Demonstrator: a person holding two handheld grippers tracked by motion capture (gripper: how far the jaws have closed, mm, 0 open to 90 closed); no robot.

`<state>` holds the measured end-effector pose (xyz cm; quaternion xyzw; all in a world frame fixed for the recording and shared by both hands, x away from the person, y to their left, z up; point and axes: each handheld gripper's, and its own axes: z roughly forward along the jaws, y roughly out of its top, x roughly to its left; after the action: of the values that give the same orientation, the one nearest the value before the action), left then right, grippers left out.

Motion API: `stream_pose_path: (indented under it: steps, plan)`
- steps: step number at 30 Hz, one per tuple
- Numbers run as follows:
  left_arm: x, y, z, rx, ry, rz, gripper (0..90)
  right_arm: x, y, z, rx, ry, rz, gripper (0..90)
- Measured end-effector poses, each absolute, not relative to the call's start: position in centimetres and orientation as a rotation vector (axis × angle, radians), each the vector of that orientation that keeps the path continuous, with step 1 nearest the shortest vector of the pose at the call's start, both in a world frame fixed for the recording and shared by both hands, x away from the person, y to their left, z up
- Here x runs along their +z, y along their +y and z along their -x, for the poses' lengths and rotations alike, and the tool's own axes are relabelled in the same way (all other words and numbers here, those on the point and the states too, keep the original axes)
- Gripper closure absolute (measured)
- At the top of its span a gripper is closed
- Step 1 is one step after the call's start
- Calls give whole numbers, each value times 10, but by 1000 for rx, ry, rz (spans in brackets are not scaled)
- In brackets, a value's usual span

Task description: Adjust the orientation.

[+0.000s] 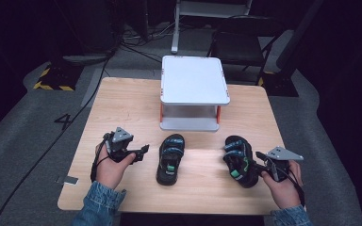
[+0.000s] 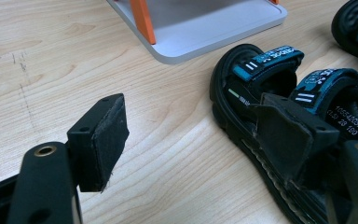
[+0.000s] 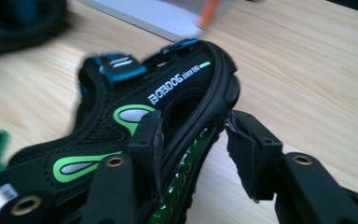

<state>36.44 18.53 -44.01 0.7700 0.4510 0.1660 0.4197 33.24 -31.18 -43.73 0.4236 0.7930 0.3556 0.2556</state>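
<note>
High view: two black sandals on the bench (image 1: 122, 101), both still down on the wood in front of the white two-tier rack (image 1: 194, 80), which carries nothing on its top board or on the part of the lower shelf I can see. So nothing is stowed yet (assuming the rack is the target).

Right tool (image 1: 259, 165) is at the right sandal (image 1: 239, 161). In the right gripper view that sandal (image 3: 135, 130) is tipped on its side, sole edge toward the right-hand jaw, with the tool (image 3: 193, 154) straddling the sole and side wall. One pad lies against the upper; the other stands just clear of the sole edge. Not clamped: the pads bracket the shoe without squeezing it. Frame is motion-blurred, so the contact call is soft.

Left tool (image 1: 143, 151) sits just left of the left sandal (image 1: 171, 159). Left gripper view shows its jaws spread wide with bare wood between them, the left sandal (image 2: 279, 107) lying behind the right-hand pad. Released, holding nothing.

Status, my read: early. Done: right tool lined up on its shoe. Left: finish the clamp, lift and place, then the same for the left sandal.
</note>
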Motion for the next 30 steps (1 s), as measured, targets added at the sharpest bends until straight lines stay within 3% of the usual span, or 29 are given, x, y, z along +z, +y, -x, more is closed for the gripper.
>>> stream_pose_path:
  steps: [6,8,10,17,25,30]
  plan:
    - [-440,185,-365,403,1131,-1920,257,-454,-333,-337,766,2097,-1291,545]
    - [-440,185,-365,405,1133,-1917,257,-460,-341,-338,775,2077,-1353,478]
    - [-440,185,-365,407,1128,-1920,257,-461,-345,-339,785,2077,-1381,472]
    - [-441,185,-366,409,1134,-1923,258,-432,-349,-328,857,1947,-1342,379]
    - [-443,182,-366,410,1131,-1946,257,-432,-316,-341,788,2167,-1081,379]
    - [-446,183,-367,402,1142,-1952,257,-437,-308,-355,779,2198,-1054,488]
